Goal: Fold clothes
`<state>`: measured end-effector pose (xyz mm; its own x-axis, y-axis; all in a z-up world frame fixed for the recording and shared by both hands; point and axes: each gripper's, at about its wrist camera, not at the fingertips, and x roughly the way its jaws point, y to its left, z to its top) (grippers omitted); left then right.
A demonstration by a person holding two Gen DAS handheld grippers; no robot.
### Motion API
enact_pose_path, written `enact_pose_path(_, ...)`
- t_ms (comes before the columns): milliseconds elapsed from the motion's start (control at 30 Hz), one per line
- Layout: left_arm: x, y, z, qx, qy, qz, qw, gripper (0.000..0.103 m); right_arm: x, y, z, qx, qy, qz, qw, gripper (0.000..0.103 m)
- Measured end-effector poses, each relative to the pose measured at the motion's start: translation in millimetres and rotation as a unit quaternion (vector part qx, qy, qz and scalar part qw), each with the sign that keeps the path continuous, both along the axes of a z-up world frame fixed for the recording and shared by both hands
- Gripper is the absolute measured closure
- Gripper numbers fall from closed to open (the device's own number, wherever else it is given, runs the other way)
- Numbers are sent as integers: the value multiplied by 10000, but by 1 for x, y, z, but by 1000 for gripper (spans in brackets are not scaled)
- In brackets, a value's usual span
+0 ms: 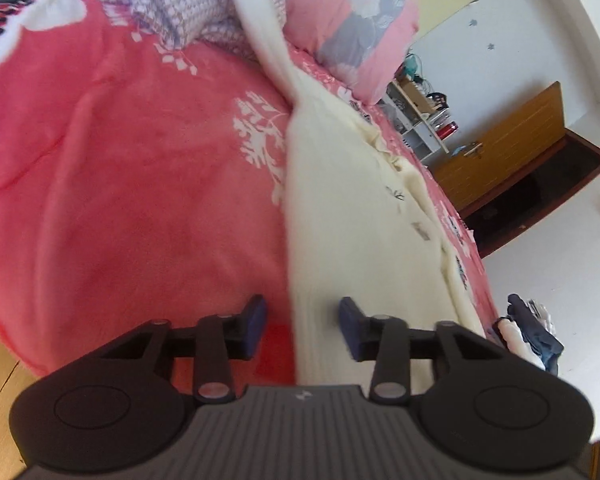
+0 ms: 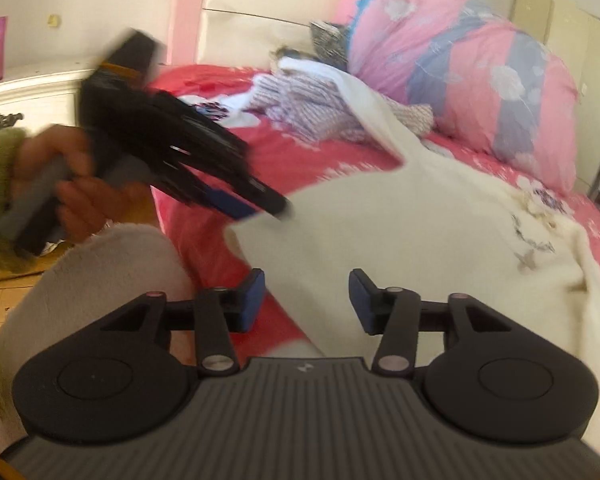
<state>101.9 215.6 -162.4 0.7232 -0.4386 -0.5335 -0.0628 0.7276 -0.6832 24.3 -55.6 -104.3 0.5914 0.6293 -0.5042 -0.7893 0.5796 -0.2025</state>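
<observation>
A cream knitted garment [image 1: 352,208] lies stretched along the pink floral bed cover [image 1: 140,184], one sleeve running up toward the pillows. My left gripper [image 1: 302,328] is open, its jaws straddling the garment's near left edge. In the right wrist view the same garment [image 2: 400,216] spreads over the bed, and my right gripper [image 2: 306,300] is open just above its near hem. The left gripper [image 2: 260,206] shows there blurred, held in a hand, its tip at the garment's left corner.
A lilac patterned knit [image 2: 312,108] and a pink-and-grey quilt [image 2: 480,80] lie at the bed head. A white nightstand [image 2: 28,96] stands left of the bed. A wooden door [image 1: 512,140], shelves [image 1: 420,120] and a clothes pile [image 1: 532,336] are beyond the bed's right side.
</observation>
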Motion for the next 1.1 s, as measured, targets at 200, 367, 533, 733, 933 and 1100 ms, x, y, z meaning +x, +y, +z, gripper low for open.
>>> enact_pose_path(200,13,5,-2,-278,419,38,9987,89,5,40,-22,-147,-276,246,9992,43)
enact_pose_path(367,9,4,3,-321,500,293,9978,94,13,78,-41,-463,-493,200,9975,55)
enact_pose_path(533,0,16,30,-371,245,372,9983,95,9,85,-22,-322,-461,66,9984,92)
enact_pose_path(733,-5,35,35,-41,337,375,9987,95,2,96,18,18,-127,301,9995,93)
enact_pose_path(933,-3,45,-1,93,606,347,9975,94,20,114,-32,-194,710,254,9970,87)
enact_pose_path(1100,-17,39,13,751,271,391,9960,83,18,67,-19,737,1198,199,9899,57)
